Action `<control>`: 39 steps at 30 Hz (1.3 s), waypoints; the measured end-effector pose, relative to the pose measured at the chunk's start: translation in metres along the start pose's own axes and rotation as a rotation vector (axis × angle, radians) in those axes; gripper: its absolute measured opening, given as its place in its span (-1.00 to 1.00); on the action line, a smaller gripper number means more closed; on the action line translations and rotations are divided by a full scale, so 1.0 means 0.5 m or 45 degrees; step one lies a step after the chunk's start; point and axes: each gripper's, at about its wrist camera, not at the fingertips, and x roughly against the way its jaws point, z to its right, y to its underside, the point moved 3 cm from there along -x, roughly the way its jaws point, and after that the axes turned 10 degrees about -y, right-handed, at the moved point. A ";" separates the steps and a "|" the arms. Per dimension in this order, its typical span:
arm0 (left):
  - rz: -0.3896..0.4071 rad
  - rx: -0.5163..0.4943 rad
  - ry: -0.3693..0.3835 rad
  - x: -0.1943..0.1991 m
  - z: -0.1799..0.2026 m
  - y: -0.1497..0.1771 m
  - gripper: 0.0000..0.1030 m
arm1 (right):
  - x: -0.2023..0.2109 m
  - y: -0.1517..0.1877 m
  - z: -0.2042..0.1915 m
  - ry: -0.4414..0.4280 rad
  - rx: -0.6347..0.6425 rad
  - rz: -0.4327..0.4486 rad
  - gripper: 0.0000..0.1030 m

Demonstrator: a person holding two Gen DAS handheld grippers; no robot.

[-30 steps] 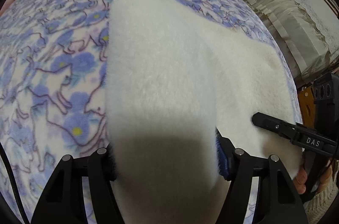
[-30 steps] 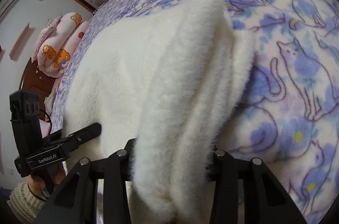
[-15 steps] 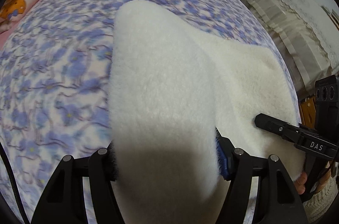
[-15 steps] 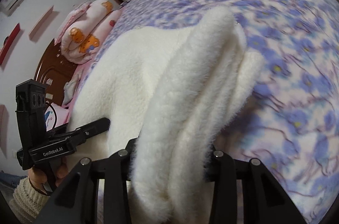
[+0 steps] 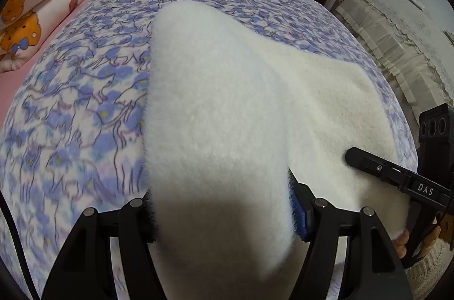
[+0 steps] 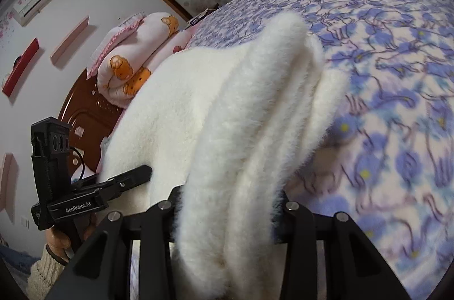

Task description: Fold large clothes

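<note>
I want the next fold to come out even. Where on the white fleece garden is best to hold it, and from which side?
Hold the white fleece garment at its near edge, one bunched corner per gripper, coming from the near side of the bed. Left gripper and right gripper already clamp there; the far part trails flat.

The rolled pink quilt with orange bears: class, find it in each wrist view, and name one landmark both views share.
Left wrist: rolled pink quilt at the far upper left edge, beyond the blue floral blanket.
Right wrist: quilt left of centre, behind the white fluffy garment.
Shared landmark: the white fluffy garment, clamped in both views.
</note>
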 end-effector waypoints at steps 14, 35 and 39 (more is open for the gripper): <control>-0.004 0.132 -0.112 -0.219 -0.082 0.029 1.00 | -0.171 -0.009 0.144 0.189 0.013 -0.155 0.45; 0.171 0.095 -0.288 -0.044 -0.020 0.135 -0.65 | -0.085 0.082 -0.018 0.501 0.442 -0.109 -0.95; 0.132 0.068 -0.337 -0.066 -0.019 0.139 -0.67 | -0.088 0.083 0.017 0.469 0.382 -0.138 -1.00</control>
